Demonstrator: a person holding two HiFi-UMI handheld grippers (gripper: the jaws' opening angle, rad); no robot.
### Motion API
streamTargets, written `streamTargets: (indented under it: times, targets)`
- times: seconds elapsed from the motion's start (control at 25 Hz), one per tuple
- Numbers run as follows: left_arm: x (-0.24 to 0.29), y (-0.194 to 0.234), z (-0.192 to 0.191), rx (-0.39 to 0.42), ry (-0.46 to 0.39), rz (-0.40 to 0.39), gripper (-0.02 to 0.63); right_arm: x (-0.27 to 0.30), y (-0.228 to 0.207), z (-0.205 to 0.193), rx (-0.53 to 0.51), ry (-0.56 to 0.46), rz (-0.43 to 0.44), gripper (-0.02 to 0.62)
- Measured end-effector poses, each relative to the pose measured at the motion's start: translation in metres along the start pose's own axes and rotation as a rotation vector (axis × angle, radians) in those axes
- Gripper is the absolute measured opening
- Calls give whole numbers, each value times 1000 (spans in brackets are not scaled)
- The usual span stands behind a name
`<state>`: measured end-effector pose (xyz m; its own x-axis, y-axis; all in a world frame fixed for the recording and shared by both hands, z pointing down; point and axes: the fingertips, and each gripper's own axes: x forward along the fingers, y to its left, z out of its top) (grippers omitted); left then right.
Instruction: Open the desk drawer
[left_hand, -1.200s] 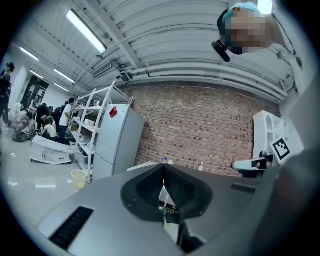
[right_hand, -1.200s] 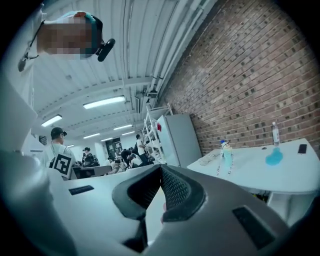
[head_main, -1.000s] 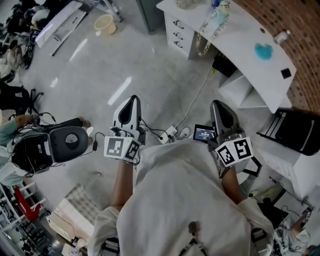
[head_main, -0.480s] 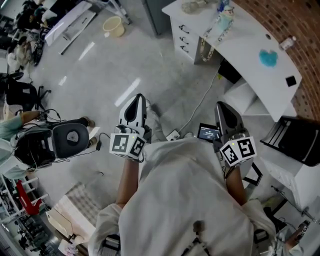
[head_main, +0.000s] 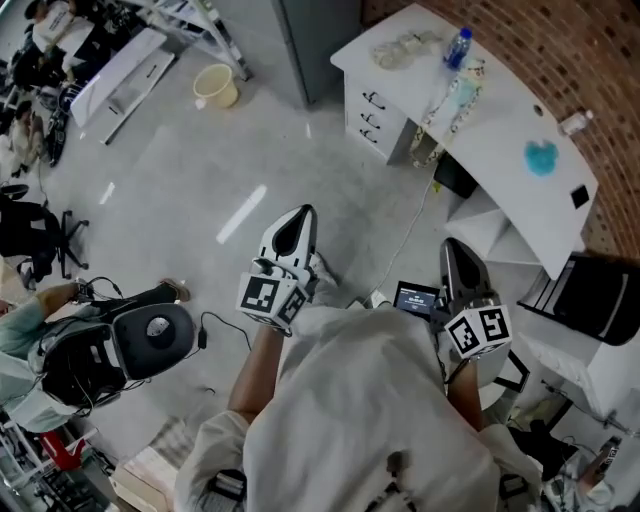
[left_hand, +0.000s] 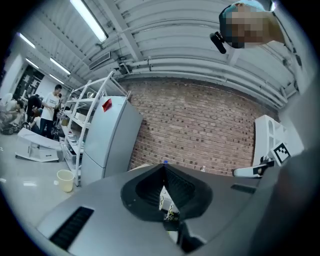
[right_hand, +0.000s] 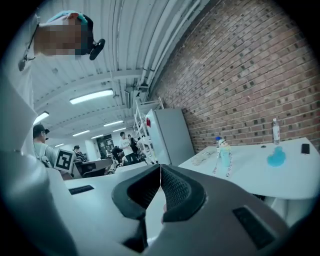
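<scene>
The white desk (head_main: 500, 110) stands at the upper right of the head view, and its drawer stack (head_main: 372, 112) with dark handles faces the open floor, all drawers closed. My left gripper (head_main: 298, 222) is shut and empty, held over the floor well short of the drawers. Further right, my right gripper (head_main: 452, 252) is also shut and empty, near the desk's open underside. In the left gripper view the jaws (left_hand: 164, 167) meet with nothing between them. The right gripper view shows its jaws (right_hand: 160, 167) closed too, with the desk top (right_hand: 250, 170) ahead to the right.
On the desk are a blue-capped bottle (head_main: 457, 45), a blue object (head_main: 541, 157) and a small bottle (head_main: 572, 122). A grey cabinet (head_main: 315, 40) stands left of the desk, a yellow bucket (head_main: 214, 86) beyond. A cable (head_main: 400, 215) crosses the floor. A black chair (head_main: 150, 340) is at left.
Both grippers and the person have moved forward across the floor toward the desk, which now shows more fully. Both stay shut.
</scene>
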<state>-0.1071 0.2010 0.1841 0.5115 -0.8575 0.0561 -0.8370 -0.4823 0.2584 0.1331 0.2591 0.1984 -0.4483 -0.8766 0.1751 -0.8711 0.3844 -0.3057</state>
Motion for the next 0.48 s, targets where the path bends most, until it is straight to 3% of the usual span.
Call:
streamTargets:
  times: [0.28, 0.48]
  targets:
    - [11, 105, 18, -4, 44, -69, 6, 82, 38, 7, -2, 30, -112, 26]
    - [24, 153, 27, 55, 69, -135, 6, 113, 55, 1, -61, 65, -165, 26]
